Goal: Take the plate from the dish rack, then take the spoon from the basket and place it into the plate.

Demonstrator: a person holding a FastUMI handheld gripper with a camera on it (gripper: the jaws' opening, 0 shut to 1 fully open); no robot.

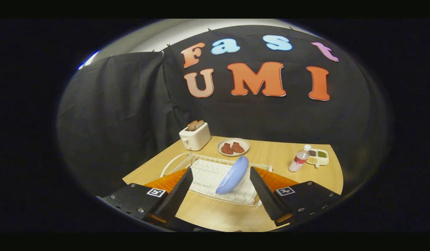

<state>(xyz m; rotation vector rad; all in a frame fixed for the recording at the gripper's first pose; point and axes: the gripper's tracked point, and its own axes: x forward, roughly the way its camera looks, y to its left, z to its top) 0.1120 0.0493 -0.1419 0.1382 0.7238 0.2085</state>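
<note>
Black-cloth booth, light wood table [270, 153]. On it we see a white wire rack [208, 172] close in, with a blue plate [233, 175] standing on edge in its slots, tilted. Beyond the rack: a white toaster [195, 136] with bread in it, a beige dish [233, 146] with two brown pieces, a bottle [299, 159], and a small snack tray [318, 157] just beside the bottle. We can't pick out the basket or the spoon.

Gripper [220, 190] hovers over the near side of the rack. Jaws stand wide apart, nothing held. The plate sits between the two fingers [175, 197], nearer the right one, touching neither.

We judge this as the approach for the plate grab, the task's first step, not yet done.

Risks from here:
- Plate is off-centre in the gap, so on closing the right finger would likely meet it first and push it sideways in the slots.
- It's thin, smooth and tilted; a pinch on the rim only could slip or let it swing once lifted.
- Fingers going too deep could snag the rack wires and drag the whole rack.
- A lift that isn't straight up could catch the plate on the tines.
</note>
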